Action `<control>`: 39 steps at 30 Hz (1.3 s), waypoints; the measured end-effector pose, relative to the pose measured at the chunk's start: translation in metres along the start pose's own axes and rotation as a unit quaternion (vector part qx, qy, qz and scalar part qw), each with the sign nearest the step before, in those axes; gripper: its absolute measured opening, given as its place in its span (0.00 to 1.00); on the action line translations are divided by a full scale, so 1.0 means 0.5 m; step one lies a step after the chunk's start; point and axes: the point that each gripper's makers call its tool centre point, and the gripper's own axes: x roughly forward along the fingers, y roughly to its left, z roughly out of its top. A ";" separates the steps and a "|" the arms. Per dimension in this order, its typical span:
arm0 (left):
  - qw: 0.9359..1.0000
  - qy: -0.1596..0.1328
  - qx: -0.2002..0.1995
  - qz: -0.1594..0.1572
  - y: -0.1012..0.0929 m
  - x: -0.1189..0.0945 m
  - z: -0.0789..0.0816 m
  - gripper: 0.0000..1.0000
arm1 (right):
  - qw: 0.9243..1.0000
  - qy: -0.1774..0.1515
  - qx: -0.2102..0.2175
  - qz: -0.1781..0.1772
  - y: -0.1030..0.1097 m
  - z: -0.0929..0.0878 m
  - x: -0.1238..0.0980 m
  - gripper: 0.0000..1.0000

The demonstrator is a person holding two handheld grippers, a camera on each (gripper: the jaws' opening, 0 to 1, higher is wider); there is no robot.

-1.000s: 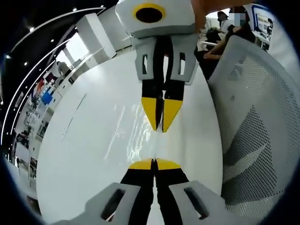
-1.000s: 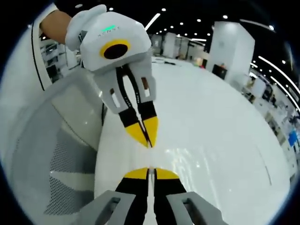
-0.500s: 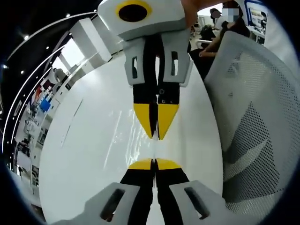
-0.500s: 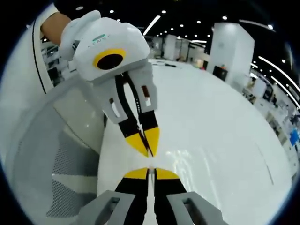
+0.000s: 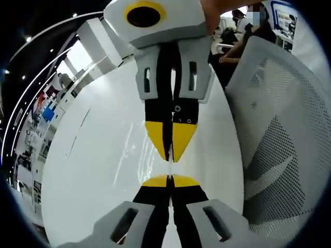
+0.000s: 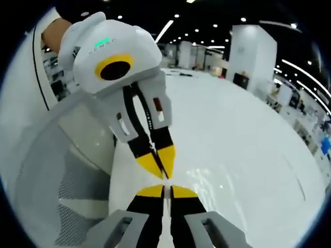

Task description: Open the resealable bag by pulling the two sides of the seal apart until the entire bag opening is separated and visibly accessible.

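Glossy white worktop [image 5: 98, 170], mesh chair [image 5: 274, 129] right. Left tongs [image 5: 170, 179] and right tongs [image 5: 170, 150] pressed together, tips now nearly touching, nearer than before. Clear bag [image 5: 142, 157] barely discernible between; seal apparently unopened.

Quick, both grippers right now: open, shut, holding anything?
Left gripper: jaws shut, apparently pinching the clear bag edge.
Right gripper: jaws shut too, tip to tip with the left; the film between them is hard to make out.

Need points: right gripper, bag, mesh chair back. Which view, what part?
right gripper [image 5: 169, 155], left gripper view, between its yellow tips, jaws closed.
bag [image 5: 135, 147], left gripper view, glinting clear film over the table.
mesh chair back [image 5: 274, 139], left gripper view, perforated panel.
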 end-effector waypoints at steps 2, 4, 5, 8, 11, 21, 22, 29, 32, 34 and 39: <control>1.000 -0.001 0.007 0.002 0.002 0.001 0.000 0.00 | 1.000 0.001 -0.011 -0.003 0.000 -0.001 -0.002 0.00; 1.000 0.002 0.001 0.000 0.000 0.003 -0.005 0.00 | 1.000 0.012 -0.013 -0.003 0.001 -0.010 -0.005 0.00; 1.000 0.003 -0.001 -0.001 -0.001 0.003 -0.006 0.00 | 1.000 0.017 -0.010 -0.001 0.000 -0.019 -0.007 0.00; 1.000 0.009 0.009 0.002 0.001 0.003 -0.013 0.00 | 0.999 0.032 -0.011 -0.008 -0.007 -0.042 -0.021 0.00; 1.000 0.007 0.000 0.002 0.006 -0.001 -0.016 0.00 | 0.999 0.037 -0.007 -0.013 -0.014 -0.064 -0.041 0.00; 1.000 0.004 0.002 0.004 0.009 -0.003 -0.012 0.00 | 0.998 0.060 0.006 -0.036 -0.030 -0.129 -0.096 0.00; 1.000 0.005 0.004 0.005 0.009 -0.003 -0.013 0.00 | 0.997 0.062 0.007 -0.039 -0.031 -0.135 -0.100 0.00; 1.000 0.005 0.024 0.005 0.004 -0.002 -0.005 0.00 | 0.996 0.061 0.019 -0.057 -0.024 -0.152 -0.105 0.00; 0.997 0.003 0.080 0.010 0.003 -0.004 -0.002 0.00 | 0.996 0.051 0.047 -0.052 -0.021 -0.153 -0.106 0.00; 0.997 0.008 0.071 0.005 -0.004 -0.002 -0.008 0.00 | 0.995 0.051 0.062 -0.053 -0.018 -0.154 -0.106 0.01; 0.996 0.006 0.086 0.011 -0.004 -0.003 -0.010 0.00 | 0.996 0.044 0.067 -0.049 -0.010 -0.149 -0.105 0.07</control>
